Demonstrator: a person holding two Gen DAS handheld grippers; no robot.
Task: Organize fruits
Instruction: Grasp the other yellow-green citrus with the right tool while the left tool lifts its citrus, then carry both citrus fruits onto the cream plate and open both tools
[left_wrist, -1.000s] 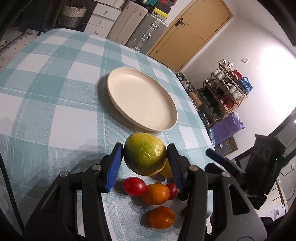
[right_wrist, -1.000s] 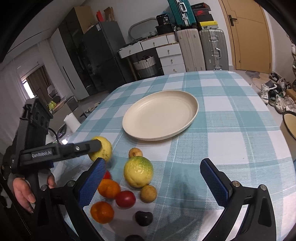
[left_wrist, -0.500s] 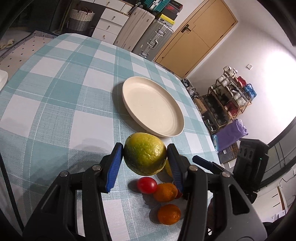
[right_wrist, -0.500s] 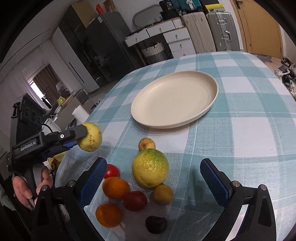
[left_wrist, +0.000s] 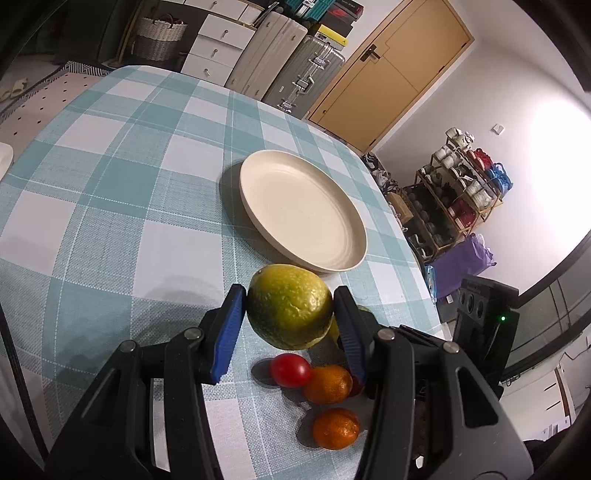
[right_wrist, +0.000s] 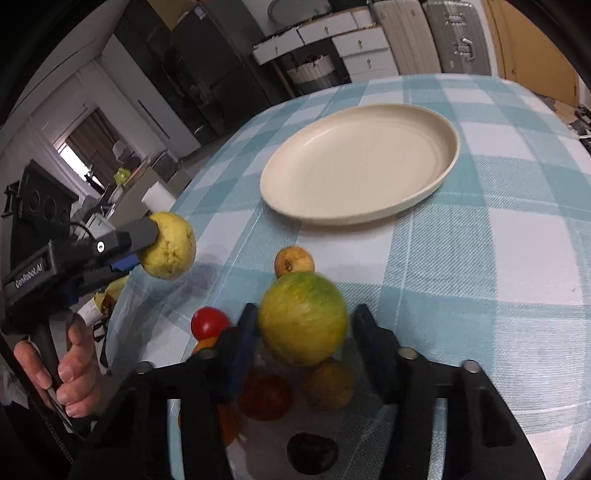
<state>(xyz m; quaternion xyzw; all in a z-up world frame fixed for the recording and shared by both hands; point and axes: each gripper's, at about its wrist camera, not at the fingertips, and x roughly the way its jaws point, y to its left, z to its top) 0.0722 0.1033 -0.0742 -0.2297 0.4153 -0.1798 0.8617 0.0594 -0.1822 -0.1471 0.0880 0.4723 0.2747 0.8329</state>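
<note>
My left gripper (left_wrist: 290, 319) is shut on a yellow-green citrus fruit (left_wrist: 290, 311) and holds it above the table; it also shows in the right wrist view (right_wrist: 168, 250). My right gripper (right_wrist: 304, 332) has its jaws around a second yellow-green fruit (right_wrist: 303, 324) on the cloth, with small gaps at both sides. An empty cream plate (left_wrist: 303, 210) (right_wrist: 360, 162) lies beyond. A cherry tomato (left_wrist: 290, 369) (right_wrist: 209, 322), two oranges (left_wrist: 327, 384) (left_wrist: 335, 428), a small yellow fruit (right_wrist: 294, 260), a red fruit (right_wrist: 264, 397) and a dark one (right_wrist: 312, 458) lie near the grippers.
The table carries a teal and white checked cloth (left_wrist: 122, 192). Its edge is close on the right in the left wrist view (left_wrist: 417, 266). Suitcases (left_wrist: 303, 74), drawers and a door stand behind the table. A shelf with cups (left_wrist: 465, 177) stands at the right.
My right gripper has moved forward and narrowed around the second yellow-green fruit. My left gripper has risen and drawn back with its fruit held.
</note>
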